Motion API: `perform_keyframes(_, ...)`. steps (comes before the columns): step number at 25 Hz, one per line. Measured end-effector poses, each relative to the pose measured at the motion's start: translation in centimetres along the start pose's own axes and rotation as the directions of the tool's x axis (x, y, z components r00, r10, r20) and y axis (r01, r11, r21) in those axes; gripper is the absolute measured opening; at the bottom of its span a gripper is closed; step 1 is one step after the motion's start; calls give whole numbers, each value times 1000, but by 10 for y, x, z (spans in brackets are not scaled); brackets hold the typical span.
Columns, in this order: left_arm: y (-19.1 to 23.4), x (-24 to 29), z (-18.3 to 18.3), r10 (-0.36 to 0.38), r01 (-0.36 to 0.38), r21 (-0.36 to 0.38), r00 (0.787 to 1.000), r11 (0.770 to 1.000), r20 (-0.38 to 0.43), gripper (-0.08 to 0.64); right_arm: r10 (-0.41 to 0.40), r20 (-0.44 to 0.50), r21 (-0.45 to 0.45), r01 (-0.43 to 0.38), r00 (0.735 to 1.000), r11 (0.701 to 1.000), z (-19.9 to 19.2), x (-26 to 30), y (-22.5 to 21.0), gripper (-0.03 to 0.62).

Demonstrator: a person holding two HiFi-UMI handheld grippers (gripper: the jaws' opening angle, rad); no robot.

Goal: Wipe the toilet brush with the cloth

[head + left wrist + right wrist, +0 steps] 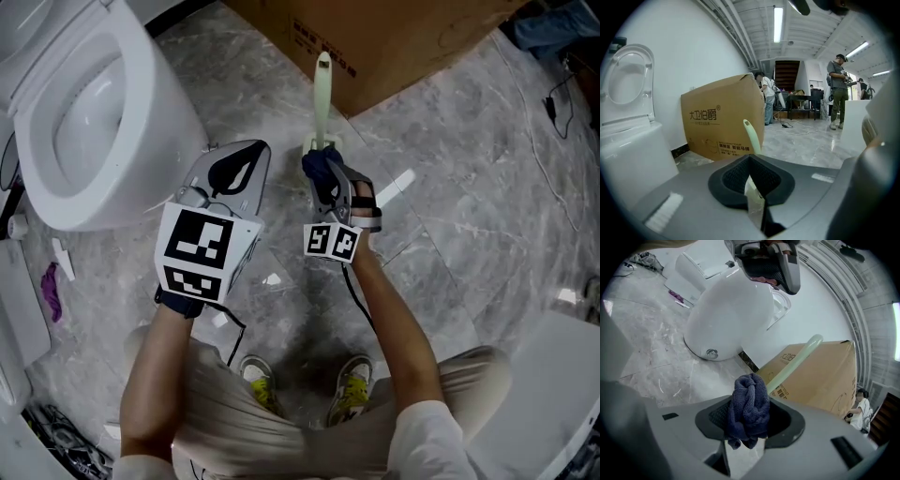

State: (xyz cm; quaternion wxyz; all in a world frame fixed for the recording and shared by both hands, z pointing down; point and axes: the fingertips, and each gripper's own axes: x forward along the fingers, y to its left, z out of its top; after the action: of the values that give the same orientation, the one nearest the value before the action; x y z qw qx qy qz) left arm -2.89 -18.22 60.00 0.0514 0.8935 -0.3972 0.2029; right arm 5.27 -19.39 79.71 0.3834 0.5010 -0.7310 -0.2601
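Between the right gripper's (751,404) jaws sits a bunched dark blue cloth (749,416), clamped tight. Just behind the wad, the brush (794,363) shows as a pale green handle. The two look to be touching, though the cloth hides the contact itself. The handle's long axis runs away from this claw, from the wad out to a rounded tip in front of the box (820,376). In the head view it stands close to upright off the floor. The bristle end shows in no view. The coming stroke, as I judge it, is a slide of the cloth along that axis toward the tip, with the wad pressed to the shaft.

The left gripper (750,161) is off to the handle's left, near but apart. Its jaws are drawn together to a mere slit with nothing gripped, and the handle rises beyond their tips. The right claw is plainly the nearer. With neither claw holding the brush, the handle may tip under the cloth's push. Farther left stands the toilet (84,122).
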Motion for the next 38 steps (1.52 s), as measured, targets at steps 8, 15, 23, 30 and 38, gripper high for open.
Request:
perform_keyframes(8,6,-2,-7,18,-18,-21,1000,1000,-18,2,48,-57,-13,-49,997,999,-32,20,31,178)
perform_keyframes(15,5,-3,-9,15,-15,-9,1000,1000,-25,2,77,-93,12,-76,993,997,-45,28,43,179)
perform_keyframes(23,2,-3,-8,10,-10,-1,1000,1000,-23,2,114,-117,45,-110,986,993,-52,30,50,179)
perform_keyframes(30,0,-3,-9,7,-7,3,1000,1000,-31,2,188,-147,50,-182,971,982,-54,33,58,179)
perform_keyframes(38,0,-1,-9,7,-7,5,1000,1000,-30,2,261,-155,96,-249,953,964,-58,33,71,179)
